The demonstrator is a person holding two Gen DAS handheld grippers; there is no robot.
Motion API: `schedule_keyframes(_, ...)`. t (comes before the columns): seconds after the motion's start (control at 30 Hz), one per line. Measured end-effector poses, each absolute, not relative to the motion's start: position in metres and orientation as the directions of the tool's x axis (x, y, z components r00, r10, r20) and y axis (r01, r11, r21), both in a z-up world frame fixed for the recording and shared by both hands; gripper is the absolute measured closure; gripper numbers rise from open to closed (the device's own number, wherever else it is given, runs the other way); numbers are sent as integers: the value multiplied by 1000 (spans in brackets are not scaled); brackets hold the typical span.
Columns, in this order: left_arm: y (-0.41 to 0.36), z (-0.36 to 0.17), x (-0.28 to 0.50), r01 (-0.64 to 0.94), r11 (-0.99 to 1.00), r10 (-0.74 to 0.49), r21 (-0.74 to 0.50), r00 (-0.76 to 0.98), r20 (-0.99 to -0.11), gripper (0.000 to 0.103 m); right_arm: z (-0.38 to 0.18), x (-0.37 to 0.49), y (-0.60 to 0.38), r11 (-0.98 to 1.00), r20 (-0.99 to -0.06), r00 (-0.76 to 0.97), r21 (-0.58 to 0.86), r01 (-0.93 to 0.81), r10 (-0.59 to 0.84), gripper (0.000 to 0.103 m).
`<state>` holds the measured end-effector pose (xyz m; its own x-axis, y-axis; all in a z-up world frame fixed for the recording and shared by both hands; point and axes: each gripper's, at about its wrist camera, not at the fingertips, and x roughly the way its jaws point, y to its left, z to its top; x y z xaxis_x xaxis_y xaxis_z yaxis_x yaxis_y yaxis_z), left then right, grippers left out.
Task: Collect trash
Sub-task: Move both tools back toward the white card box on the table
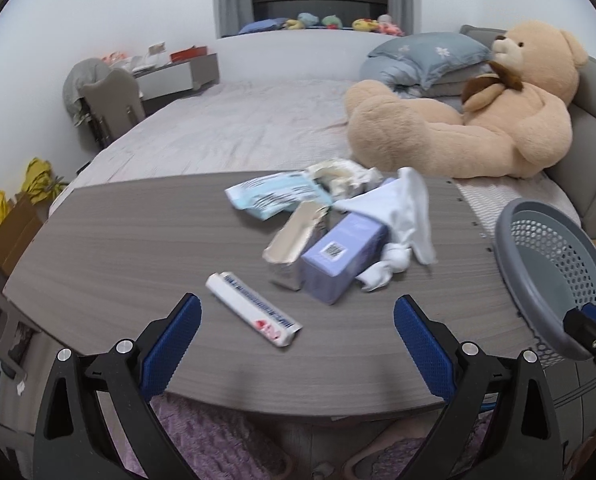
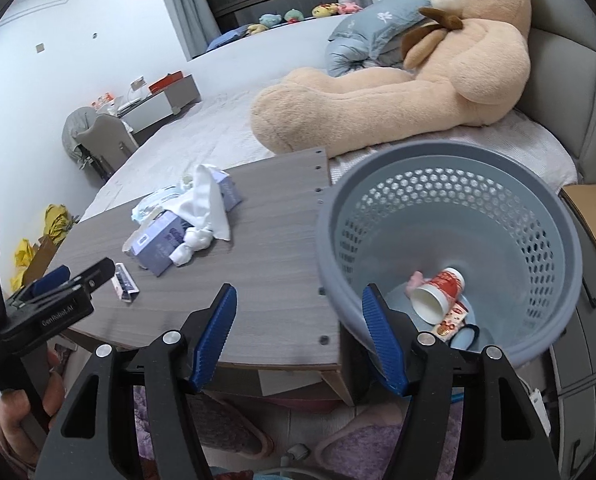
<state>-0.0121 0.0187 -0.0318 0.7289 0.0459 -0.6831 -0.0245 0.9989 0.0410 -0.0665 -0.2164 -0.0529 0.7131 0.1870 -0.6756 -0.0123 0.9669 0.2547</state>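
hovering: left gripper [image 1: 298, 320], spread and empty, is closing on the tube [image 1: 253, 309] just ahead; right gripper [image 2: 299, 316], also spread and empty, is straddling the bin [image 2: 449, 256] rim, cup [image 2: 437, 290] lying inside.

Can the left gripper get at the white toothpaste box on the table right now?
Probably yes: the left gripper is open, and the toothpaste box lies apart from the other trash, with nothing between.

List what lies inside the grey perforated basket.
Inside the basket: a white paper cup on its side, a red-printed tube, a dark ring, something pink. The right tool's finger hides the rest.
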Motion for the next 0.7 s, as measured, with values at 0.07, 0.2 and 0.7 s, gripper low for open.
schedule_keyframes(0.07,31,-35,-13,-52,998,62,36,722,-689,8,-51,-63,-207,967,-672,714,252,-32,198,40)
schedule_keyframes(0.2,48,-40,-12,-98,995,83,19,710,-700,8,-49,-51,-189,965,-665,711,252,-73,228,39)
schedule_keyframes(0.7,55,-78,20,-138,990,98,12,638,-764,8,-71,-25,-167,964,-714,655,249,-92,246,39)
